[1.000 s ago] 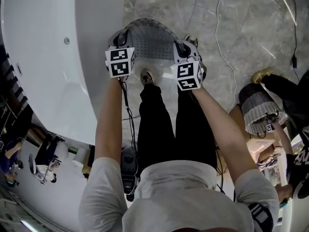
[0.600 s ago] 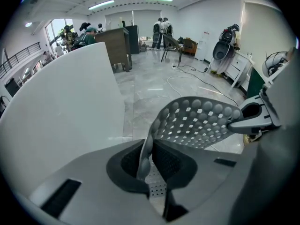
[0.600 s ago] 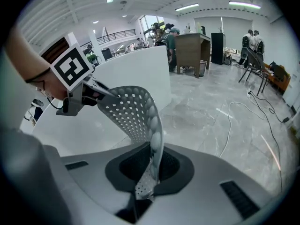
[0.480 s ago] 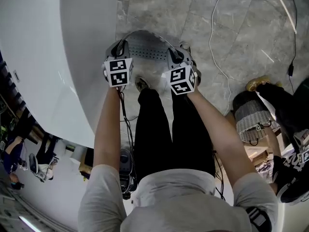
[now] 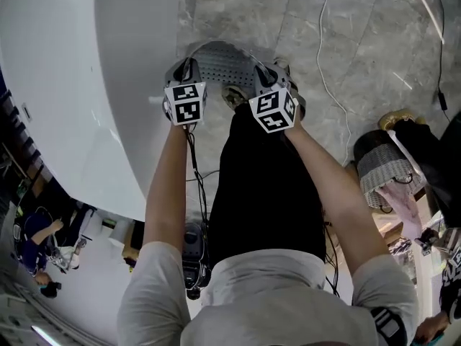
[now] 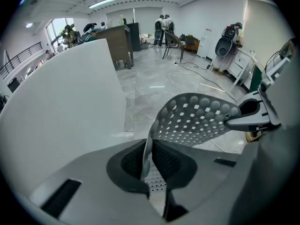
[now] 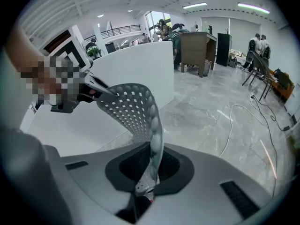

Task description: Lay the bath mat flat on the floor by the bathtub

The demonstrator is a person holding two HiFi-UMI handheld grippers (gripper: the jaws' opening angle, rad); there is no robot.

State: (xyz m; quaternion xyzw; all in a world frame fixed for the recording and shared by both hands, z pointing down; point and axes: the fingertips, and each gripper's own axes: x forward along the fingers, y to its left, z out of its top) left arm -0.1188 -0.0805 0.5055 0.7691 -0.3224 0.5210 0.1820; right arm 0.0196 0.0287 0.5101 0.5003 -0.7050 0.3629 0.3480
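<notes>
Head view: grey perforated rubbery bath mat [image 5: 220, 63] arched over marble floor [image 5: 360, 42] beside white bathtub [image 5: 86, 85], between left tool [image 5: 184, 72] and right tool [image 5: 264, 74]. Left gripper view: tool clamped on one mat edge. Right gripper view: tool clamped on opposite edge.

- No words, brand names or numbers are showing legibly in any view.
- The marker cube [image 5: 186, 103] on the left gripper [image 5: 188, 68] and the marker cube [image 5: 274, 110] on the right gripper [image 5: 261, 75] are showing only black-and-white square patterns, not letters.

Both arms reach down side by side, left hand-held gripper [image 5: 186, 69] and right hand-held gripper [image 5: 263, 74] each clamped on the mat [image 5: 220, 62].
</notes>
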